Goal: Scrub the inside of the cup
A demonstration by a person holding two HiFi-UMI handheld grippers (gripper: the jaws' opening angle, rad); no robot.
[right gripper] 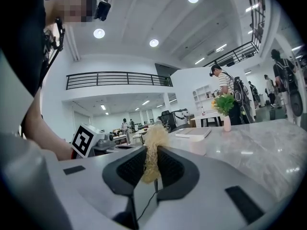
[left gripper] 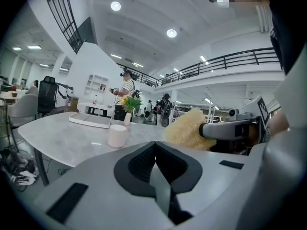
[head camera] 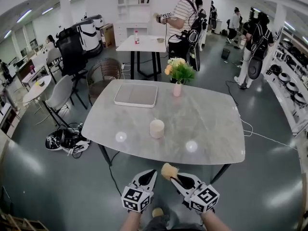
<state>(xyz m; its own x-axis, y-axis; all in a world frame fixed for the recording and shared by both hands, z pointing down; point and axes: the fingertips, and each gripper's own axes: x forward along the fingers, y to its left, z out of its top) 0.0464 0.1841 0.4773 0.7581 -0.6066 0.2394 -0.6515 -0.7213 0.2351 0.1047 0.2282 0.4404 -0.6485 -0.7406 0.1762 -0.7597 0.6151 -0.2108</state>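
A pale cup [head camera: 157, 128] stands upright on the grey marble table [head camera: 207, 129], near its front middle; it also shows as the cup [left gripper: 116, 135] ahead in the left gripper view. My left gripper [head camera: 152, 173] is shut and empty, below the table's front edge. To its right, my right gripper [head camera: 169, 173] is shut on a yellow fibrous scrubber [head camera: 169, 170], whose tuft sticks out past the jaws. The scrubber [right gripper: 152, 152] is pinched between the pads in the right gripper view. From the left gripper view the scrubber [left gripper: 188, 129] sits at the right. Both grippers are short of the cup.
A flat white tray [head camera: 136, 95] lies at the table's far left. A pink vase with flowers [head camera: 178, 75] stands at the far edge. Chairs [head camera: 103, 76] and a second table [head camera: 142, 44] are beyond; several people stand in the background. Cables and bags [head camera: 67, 139] lie left on the floor.
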